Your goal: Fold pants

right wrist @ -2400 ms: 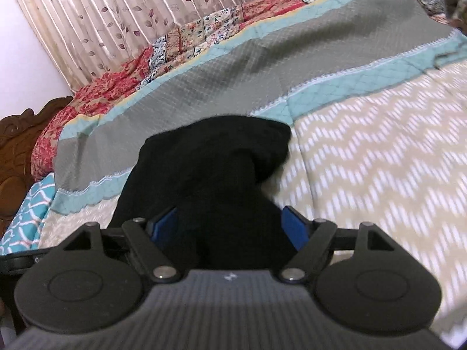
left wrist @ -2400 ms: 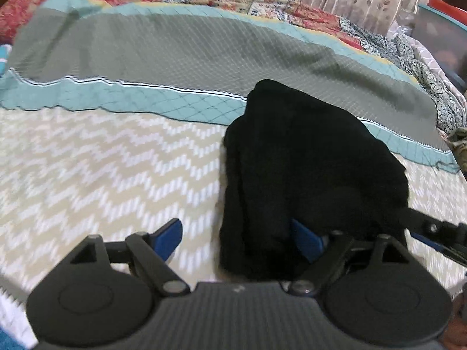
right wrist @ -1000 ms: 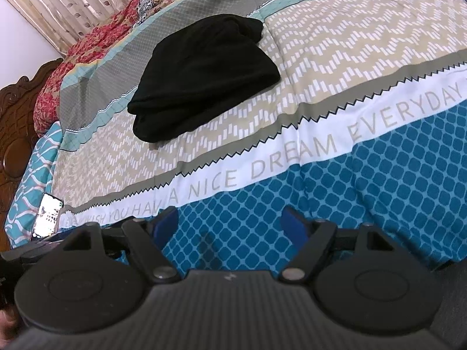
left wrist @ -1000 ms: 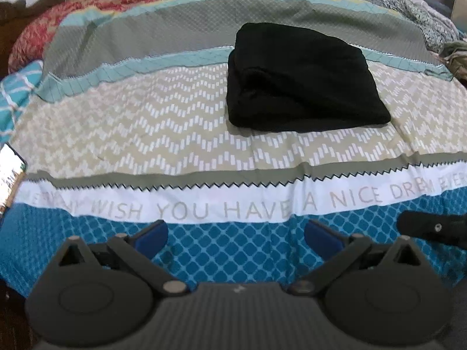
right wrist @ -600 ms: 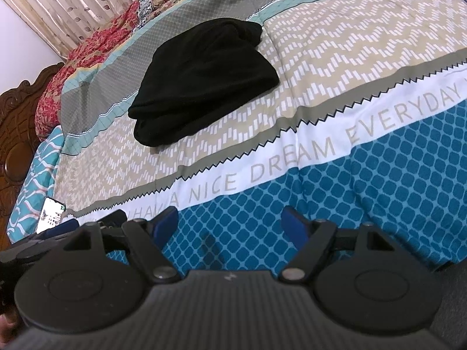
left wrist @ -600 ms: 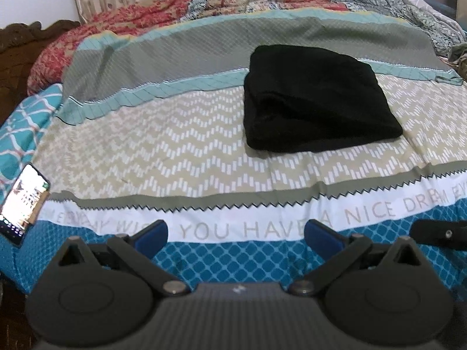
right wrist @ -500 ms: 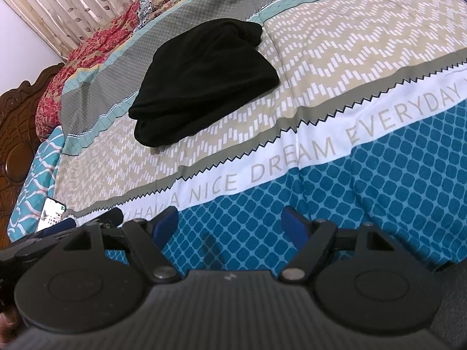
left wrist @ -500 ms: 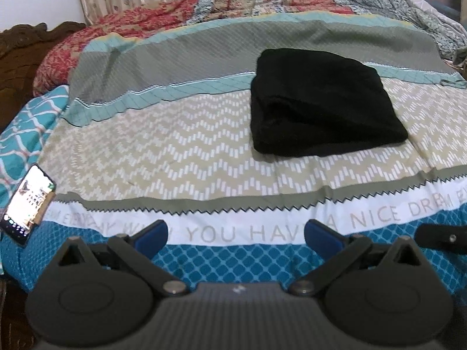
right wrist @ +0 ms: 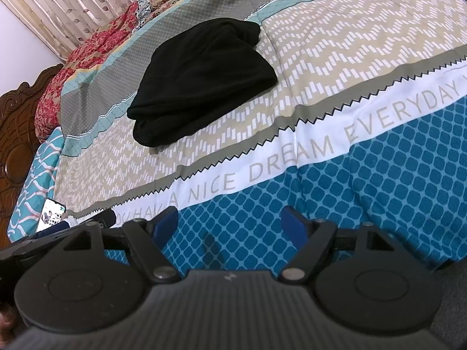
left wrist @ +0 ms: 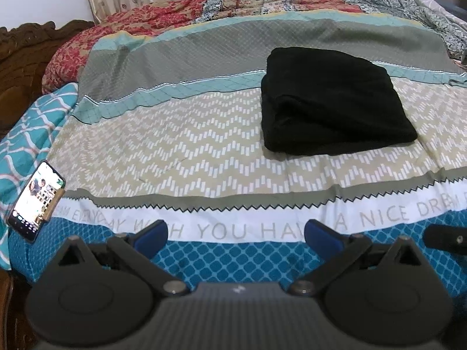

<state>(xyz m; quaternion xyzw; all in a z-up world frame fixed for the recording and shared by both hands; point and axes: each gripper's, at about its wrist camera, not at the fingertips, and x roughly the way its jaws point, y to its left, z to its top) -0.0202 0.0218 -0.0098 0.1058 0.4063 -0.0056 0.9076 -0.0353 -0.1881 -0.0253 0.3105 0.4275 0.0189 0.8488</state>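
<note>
Hovering at the bed's near edge, both grippers hold nothing.
Left gripper (left wrist: 235, 233) and right gripper (right wrist: 230, 224): 2 blue pads each, spread wide. Folded black pants (left wrist: 329, 102) lie well apart on the patterned bedspread (left wrist: 175, 145). Left view shows the phone (left wrist: 36, 199) whole; right view shows "EVERYDAY".

Only readable stuff is on the bedspread (left wrist: 233, 151): its white band (left wrist: 233, 230) says "WISH YOU HAVE A NICE DREAM EVERYDAY" in grey caps. Phone (left wrist: 35, 201) screen near that band is too small to read.
</note>
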